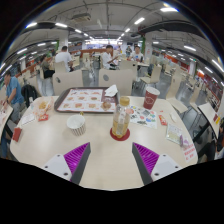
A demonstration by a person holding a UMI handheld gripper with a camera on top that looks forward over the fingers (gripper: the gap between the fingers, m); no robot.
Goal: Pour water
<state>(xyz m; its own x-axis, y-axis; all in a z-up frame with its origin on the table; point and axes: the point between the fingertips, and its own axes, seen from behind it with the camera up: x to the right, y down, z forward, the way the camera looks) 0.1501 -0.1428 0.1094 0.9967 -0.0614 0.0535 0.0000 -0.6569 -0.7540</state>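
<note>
Item: your gripper (111, 160), low centre of the frame. Fingers spread wide, nothing between them; purple pads (74, 157) face inward over bare tabletop.

Item: round pale table (105, 160), filling the lower half of the frame.

Item: clear bottle (120, 122), at frame centre, upright on a red coaster (120, 135), beyond your fingers and well apart from them.

Item: white bowl (76, 124), left of the bottle, near it.

Item: brown tray (84, 99), upper left of centre, holding small items too small to tell.

Item: red paper cup (151, 96), upper right of centre, behind the bottle.

Item: small packets and wrappers (163, 119), right of the bottle; contents unclear.

Room: a large canteen-like hall. Rows of ceiling lights (60, 25) across the top of the frame; further tables and chairs (180, 85) at right; seated people (62, 58) at upper left and centre.
</note>
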